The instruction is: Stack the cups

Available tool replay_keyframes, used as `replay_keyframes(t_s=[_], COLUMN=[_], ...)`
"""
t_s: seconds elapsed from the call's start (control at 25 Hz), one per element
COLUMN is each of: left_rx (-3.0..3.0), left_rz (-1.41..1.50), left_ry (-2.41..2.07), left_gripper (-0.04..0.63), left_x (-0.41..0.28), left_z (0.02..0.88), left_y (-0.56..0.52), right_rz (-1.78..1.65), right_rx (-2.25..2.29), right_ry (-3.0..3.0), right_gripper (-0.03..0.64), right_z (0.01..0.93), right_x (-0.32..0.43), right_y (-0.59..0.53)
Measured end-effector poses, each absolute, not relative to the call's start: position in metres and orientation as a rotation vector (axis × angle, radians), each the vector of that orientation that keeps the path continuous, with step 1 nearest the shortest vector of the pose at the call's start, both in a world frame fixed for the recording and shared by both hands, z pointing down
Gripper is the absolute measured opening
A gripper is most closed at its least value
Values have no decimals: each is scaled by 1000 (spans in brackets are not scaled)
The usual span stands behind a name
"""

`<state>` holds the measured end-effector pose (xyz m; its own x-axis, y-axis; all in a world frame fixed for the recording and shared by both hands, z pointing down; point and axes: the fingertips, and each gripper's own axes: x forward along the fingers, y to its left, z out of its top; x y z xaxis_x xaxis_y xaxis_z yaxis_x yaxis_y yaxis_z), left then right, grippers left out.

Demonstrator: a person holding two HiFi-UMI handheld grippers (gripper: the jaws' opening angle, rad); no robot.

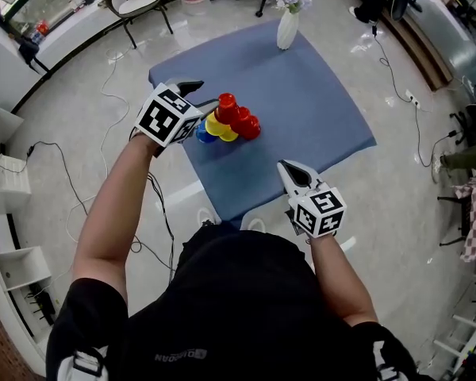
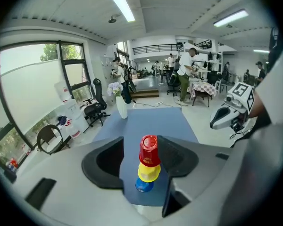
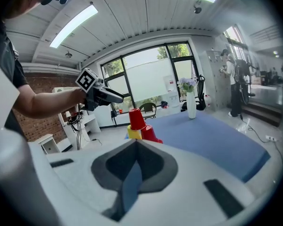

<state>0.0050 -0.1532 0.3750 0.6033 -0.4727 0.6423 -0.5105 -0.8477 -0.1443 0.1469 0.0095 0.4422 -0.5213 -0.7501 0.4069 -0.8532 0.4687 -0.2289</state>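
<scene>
Six or so cups, as near as I can count, stand in a small pyramid on the blue cloth, and no loose cup lies anywhere round the pile. A red cup crowns it, with yellow and red ones under it and a blue one low on the pile's left side; the exact count is hard to make out, because the cups hide one another. By that look the stacking is as good as done, with nothing left to pick up that I can see.

The left gripper hangs just beside the pile, on its left and about level with the top cup. Its jaws stand well apart and hold nothing; the cups show in the gap between them but lie beyond the tips, untouched. The right gripper is well apart from the pile, on the person's side and to its right, with its jaws pressed together and nothing between them. A white vase of flowers stands well beyond the pile, at the far corner.

What remains, I judge, is only to draw the open left gripper clear without knocking the top cup.
</scene>
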Motion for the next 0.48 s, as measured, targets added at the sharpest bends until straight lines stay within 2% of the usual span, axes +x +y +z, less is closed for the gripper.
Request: replay_keyframes(t_s=[0.28, 0.44, 0.48], left_rx=[2683, 2602, 2572], left_rz=[956, 779, 728], left_ry=[-1032, -1199, -1237], left_gripper=[144, 12, 5], left_x=[-30, -48, -52], left_z=[382, 386, 387], left_y=[-125, -99, -92], right_rz=[533, 535, 535], right_rx=[1296, 1269, 1257], right_ry=[-2551, -2564, -2566], right_gripper=[2, 3, 2], right_z=[423, 425, 426], right_x=[136, 139, 140], right_y=[6, 7, 8])
